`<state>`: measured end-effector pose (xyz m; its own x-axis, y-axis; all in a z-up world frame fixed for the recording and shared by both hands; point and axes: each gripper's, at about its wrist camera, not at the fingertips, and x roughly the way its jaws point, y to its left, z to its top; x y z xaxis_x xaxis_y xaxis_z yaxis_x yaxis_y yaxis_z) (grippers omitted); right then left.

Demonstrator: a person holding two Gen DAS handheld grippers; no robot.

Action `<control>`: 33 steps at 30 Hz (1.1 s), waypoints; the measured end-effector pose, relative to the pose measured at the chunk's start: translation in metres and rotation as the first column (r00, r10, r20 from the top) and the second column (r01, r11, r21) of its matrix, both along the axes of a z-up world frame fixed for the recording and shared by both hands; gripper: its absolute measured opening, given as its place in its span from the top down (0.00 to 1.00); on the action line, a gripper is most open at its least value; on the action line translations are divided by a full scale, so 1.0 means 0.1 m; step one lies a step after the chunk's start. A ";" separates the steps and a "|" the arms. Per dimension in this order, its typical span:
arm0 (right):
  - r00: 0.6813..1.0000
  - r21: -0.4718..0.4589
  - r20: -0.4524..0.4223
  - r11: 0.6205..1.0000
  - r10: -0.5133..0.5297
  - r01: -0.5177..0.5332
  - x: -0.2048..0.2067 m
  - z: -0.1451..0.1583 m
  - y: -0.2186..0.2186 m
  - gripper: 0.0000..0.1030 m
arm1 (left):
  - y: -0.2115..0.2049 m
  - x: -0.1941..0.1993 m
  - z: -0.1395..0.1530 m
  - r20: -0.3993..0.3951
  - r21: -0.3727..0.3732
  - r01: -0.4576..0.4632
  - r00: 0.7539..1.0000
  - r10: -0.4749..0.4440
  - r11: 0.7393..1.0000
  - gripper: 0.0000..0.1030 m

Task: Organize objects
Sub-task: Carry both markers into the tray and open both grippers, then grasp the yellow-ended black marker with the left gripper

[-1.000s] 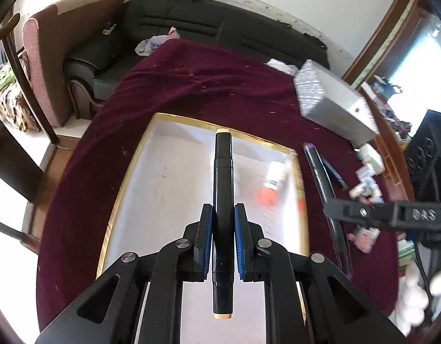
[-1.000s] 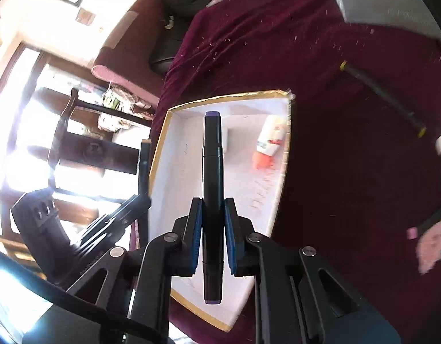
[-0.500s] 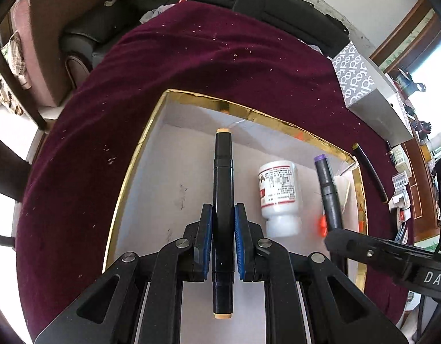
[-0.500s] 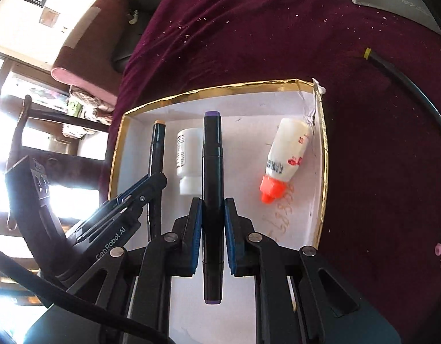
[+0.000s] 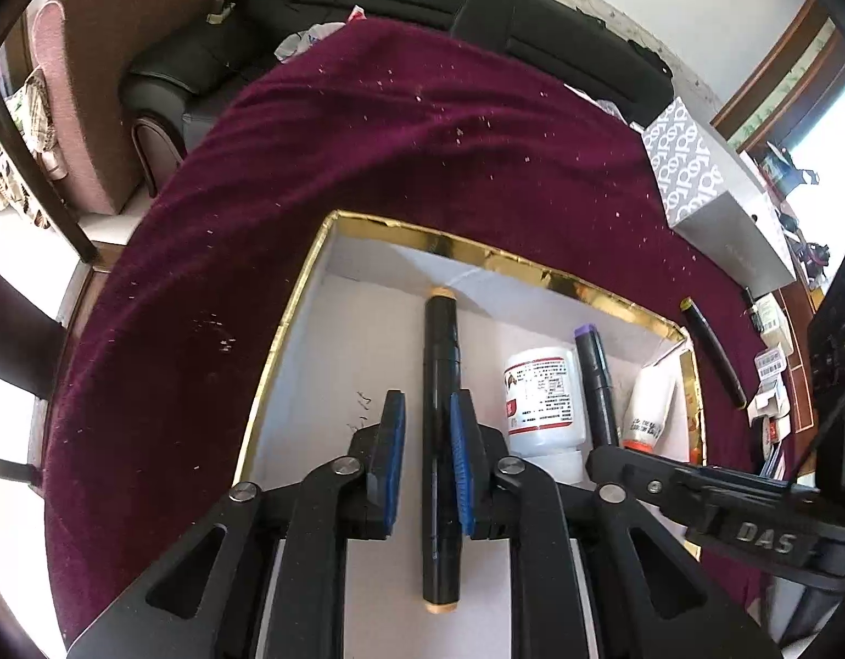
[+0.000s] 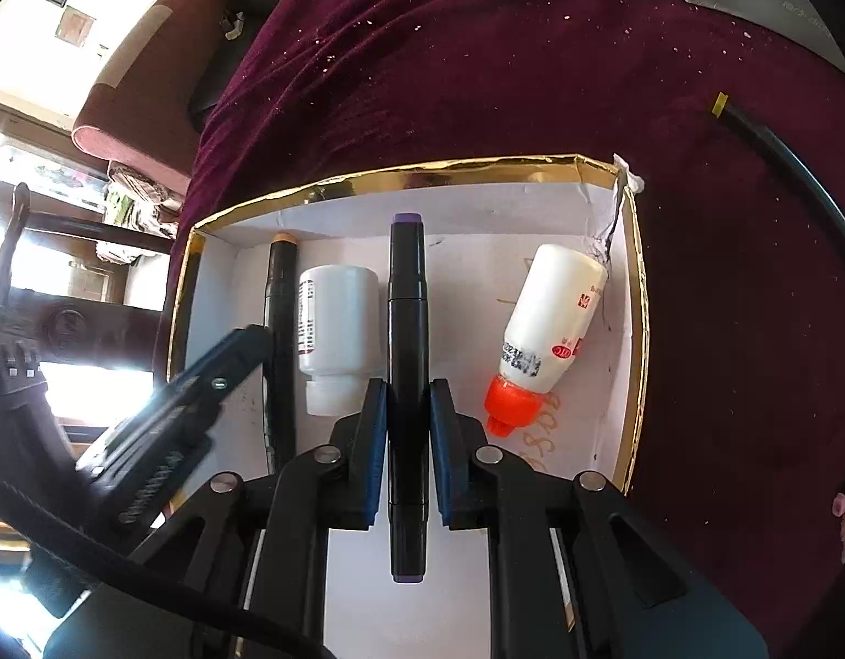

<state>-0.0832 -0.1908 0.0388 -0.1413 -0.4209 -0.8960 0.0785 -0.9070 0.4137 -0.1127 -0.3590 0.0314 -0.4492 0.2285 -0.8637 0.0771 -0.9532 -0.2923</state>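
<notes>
We find the left gripper (image 5: pixel 426 464) jaws just parted off the black orange-capped marker (image 5: pixel 441 384), now released in the gold-rimmed white cardboard box (image 5: pixel 477 252) at nine o'clock of the white pill bottle (image 5: pixel 543 401), while the right gripper (image 6: pixel 407 442) grips the black purple-capped marker (image 6: pixel 406 329) awaiting release.

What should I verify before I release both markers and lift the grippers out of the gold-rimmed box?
1. Left gripper releasing: jaws have just been opening, tan-capped marker between them, gap at one pad. Ok.
2. Right gripper released: pads clamp the purple-capped marker. Not ok.
3. Both markers inside the box rim: ok.
4. Markers resting on the box floor: cannot tell.
5. White bottle lies between the markers, under neither: ok.
</notes>
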 end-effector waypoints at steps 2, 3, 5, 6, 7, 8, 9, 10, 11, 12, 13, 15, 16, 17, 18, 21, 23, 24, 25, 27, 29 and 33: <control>1.000 0.003 -0.003 1.000 0.004 -0.004 0.00 -0.01 0.01 0.87 | -0.02 0.02 0.05 -0.003 0.024 -0.008 1.000 0.008 1.000 0.72; 1.000 0.002 -0.005 1.000 0.003 -0.003 0.01 0.00 0.01 0.86 | -0.03 0.04 0.07 -0.005 0.033 -0.015 1.000 0.015 0.999 0.69; 1.000 0.002 -0.008 1.000 0.001 -0.001 0.01 0.00 0.02 0.85 | -0.05 0.09 0.13 -0.013 0.047 -0.025 1.000 0.026 0.999 0.66; 1.000 0.002 -0.009 1.000 -0.002 0.002 0.02 0.01 0.03 0.81 | -0.05 0.11 0.15 -0.013 0.051 -0.028 0.999 0.029 0.998 0.66; 1.000 0.001 -0.012 1.000 -0.004 0.004 0.02 0.02 0.04 0.77 | -0.05 0.13 0.17 -0.013 0.054 -0.036 0.999 0.036 0.998 0.66; 1.000 0.002 -0.018 1.000 -0.005 0.005 0.03 0.04 0.05 0.75 | -0.06 0.16 0.20 -0.014 0.058 -0.041 0.999 0.042 0.997 0.65; 1.000 0.003 -0.025 1.000 -0.005 0.005 0.04 0.07 0.06 0.74 | -0.06 0.20 0.23 -0.016 0.066 -0.044 0.999 0.045 0.997 0.65; 1.000 0.002 -0.031 1.000 -0.003 0.003 0.06 0.10 0.08 0.74 | -0.05 0.24 0.27 -0.017 0.070 -0.047 0.999 0.048 0.996 0.64; 0.999 0.002 -0.037 1.000 0.001 0.000 0.09 0.14 0.10 0.74 | -0.04 0.26 0.31 -0.017 0.073 -0.049 0.999 0.050 0.996 0.62; 0.999 0.003 -0.044 1.000 0.007 -0.007 0.11 0.19 0.12 0.74 | -0.02 0.30 0.37 -0.020 0.084 -0.049 0.999 0.051 0.995 0.61; 0.998 0.002 -0.057 1.000 0.015 -0.014 0.15 0.25 0.15 0.73 | 0.00 0.34 0.41 -0.026 0.094 -0.043 0.999 0.045 0.995 0.60; 0.995 0.008 -0.095 0.999 0.031 -0.031 0.26 0.41 0.23 0.66 | 0.08 0.42 0.55 -0.053 0.102 -0.026 0.998 0.031 0.994 0.57; 0.992 0.007 -0.116 0.999 0.038 -0.038 0.33 0.49 0.30 0.59 | 0.14 0.46 0.63 -0.071 0.108 -0.013 0.997 0.021 0.994 0.55; 0.990 0.000 -0.137 0.999 0.040 -0.041 0.41 0.58 0.39 0.56 | 0.19 0.49 0.68 -0.085 0.120 0.002 0.996 0.008 0.993 0.53; 0.988 -0.007 -0.151 0.999 0.040 -0.041 0.48 0.65 0.51 0.51 | 0.27 0.52 0.74 -0.099 0.136 0.024 0.995 -0.011 0.990 0.52; 0.982 -0.045 -0.186 0.999 -0.020 0.012 0.74 0.82 0.96 0.50 | 0.64 0.62 0.89 -0.144 0.160 0.138 0.983 -0.116 0.977 0.48; 0.974 -0.036 -0.214 0.997 -0.078 0.072 0.92 0.88 1.34 0.47 | 0.94 0.67 0.94 -0.163 0.163 0.220 0.967 -0.194 0.962 0.46; 0.968 -0.024 -0.225 0.994 -0.111 0.108 0.98 0.89 1.53 0.44 | 1.10 0.69 0.94 -0.162 0.163 0.257 0.959 -0.231 0.953 0.46; 0.962 -0.011 -0.231 0.989 -0.147 0.149 1.06 0.88 1.75 0.42 | 1.25 0.70 0.93 -0.157 0.159 0.286 0.952 -0.261 0.945 0.46; 0.949 0.007 -0.218 0.972 -0.227 0.234 1.22 0.79 2.23 0.41 | 1.54 0.73 0.86 -0.135 0.143 0.325 0.942 -0.307 0.935 0.46; 0.934 0.019 -0.177 0.948 -0.309 0.317 1.37 0.64 2.71 0.41 | 1.82 0.74 0.77 -0.111 0.132 0.360 0.931 -0.347 0.924 0.46; 0.896 0.028 -0.116 0.900 -0.429 0.434 1.60 0.44 3.40 0.41 | 2.41 0.81 0.63 -0.094 0.032 0.444 0.893 -0.440 0.895 0.47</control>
<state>0.0769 0.1493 0.0827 -0.3924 -0.2508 -0.8849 -0.2853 -0.8815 0.3764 -0.0316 -0.1176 0.0948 -0.3602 0.4626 -0.8101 -0.3749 -0.8670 -0.3284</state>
